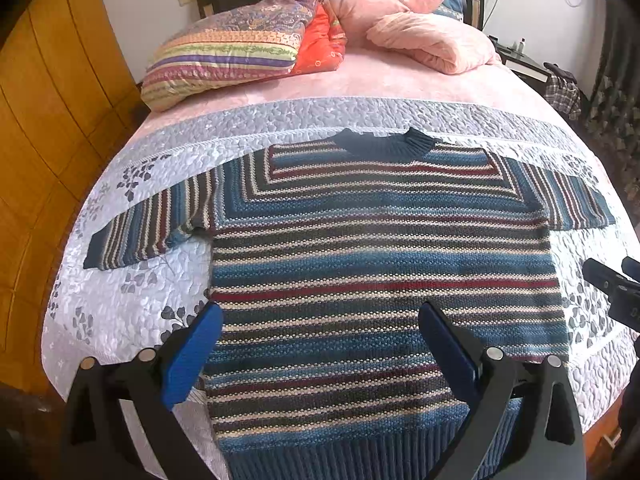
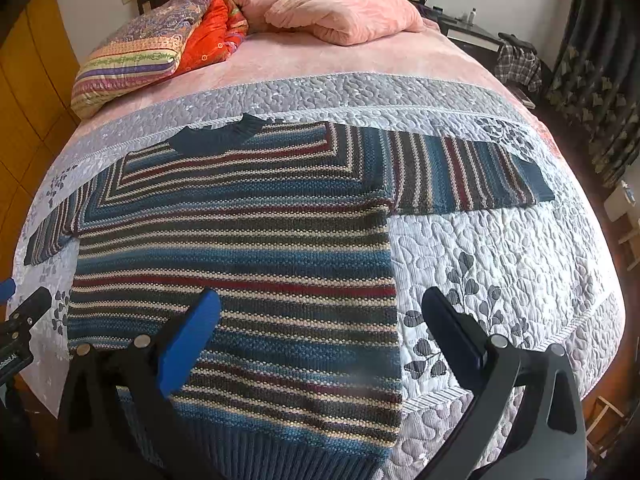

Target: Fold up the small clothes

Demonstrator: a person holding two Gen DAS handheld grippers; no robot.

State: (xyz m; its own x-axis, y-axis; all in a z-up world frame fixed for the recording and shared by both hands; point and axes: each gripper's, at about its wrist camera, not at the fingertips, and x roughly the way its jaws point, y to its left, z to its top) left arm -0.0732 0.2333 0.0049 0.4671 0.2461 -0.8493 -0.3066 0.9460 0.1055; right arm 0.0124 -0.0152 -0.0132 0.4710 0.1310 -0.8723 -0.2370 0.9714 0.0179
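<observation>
A striped knit sweater (image 1: 380, 264) in blue, red and cream lies flat on the bed, collar away from me, both sleeves spread out sideways. My left gripper (image 1: 320, 344) hovers open above its lower left part, near the ribbed hem, with nothing between the blue pads. In the right wrist view the same sweater (image 2: 240, 248) fills the left and middle. My right gripper (image 2: 320, 340) is open over the sweater's lower right edge, one finger above the knit and the other above the quilt. The right gripper (image 1: 616, 288) shows at the edge of the left wrist view.
A grey-white quilted bedspread (image 2: 500, 248) with leaf prints covers the bed. A striped pillow (image 1: 224, 56), an orange cushion and pink folded bedding (image 1: 432, 36) lie near the headboard. A wooden wardrobe (image 1: 48, 128) stands left, a nightstand and curtains right.
</observation>
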